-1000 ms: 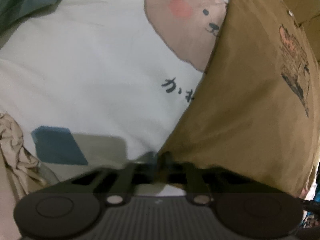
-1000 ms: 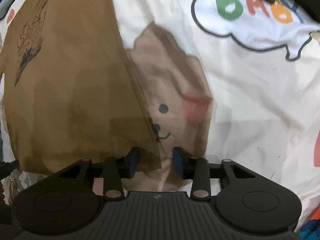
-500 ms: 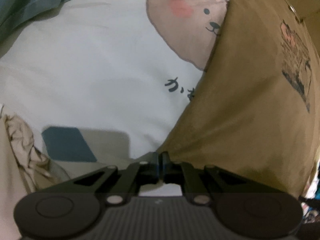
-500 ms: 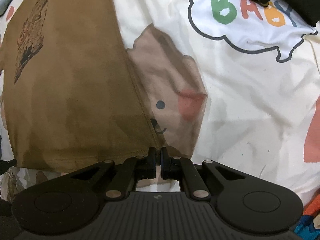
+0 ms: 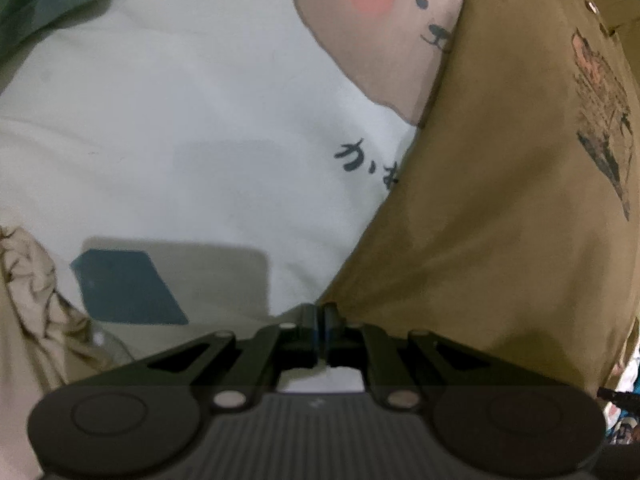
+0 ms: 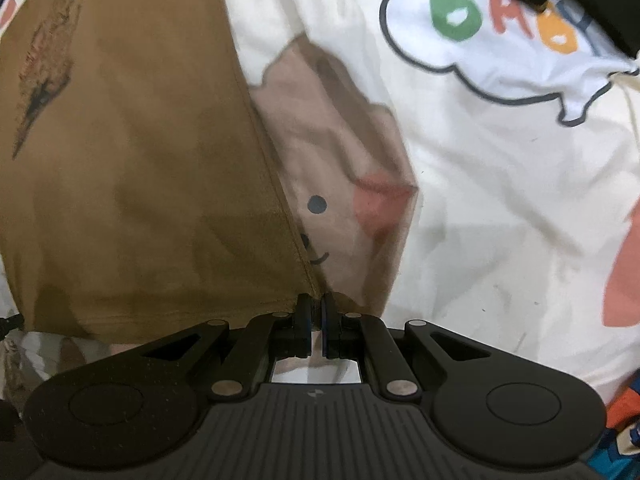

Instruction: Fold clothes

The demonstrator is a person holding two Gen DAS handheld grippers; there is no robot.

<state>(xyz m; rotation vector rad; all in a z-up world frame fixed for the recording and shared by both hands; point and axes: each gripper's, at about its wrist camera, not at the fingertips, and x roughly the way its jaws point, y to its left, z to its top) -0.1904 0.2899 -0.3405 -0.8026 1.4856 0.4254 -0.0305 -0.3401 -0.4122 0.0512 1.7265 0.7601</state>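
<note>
Brown tee (image 5: 500, 208) flat on printed sheet (image 5: 200, 120), light, limp, sure to sag; left gripper (image 5: 320, 320) and right gripper (image 6: 316, 312) both clamped on hem corners, best hold there.

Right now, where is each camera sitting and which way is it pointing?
Left wrist view: sits on the left gripper, looks steeply down at the brown shirt and the printed bedsheet; only the gripper shows, shut on a shirt corner.
Right wrist view: sits on the right gripper, looks down at the brown shirt and bedsheet; only the gripper shows, shut on another shirt corner.
Shared: the shirt, the sheet and its bear print.
</note>
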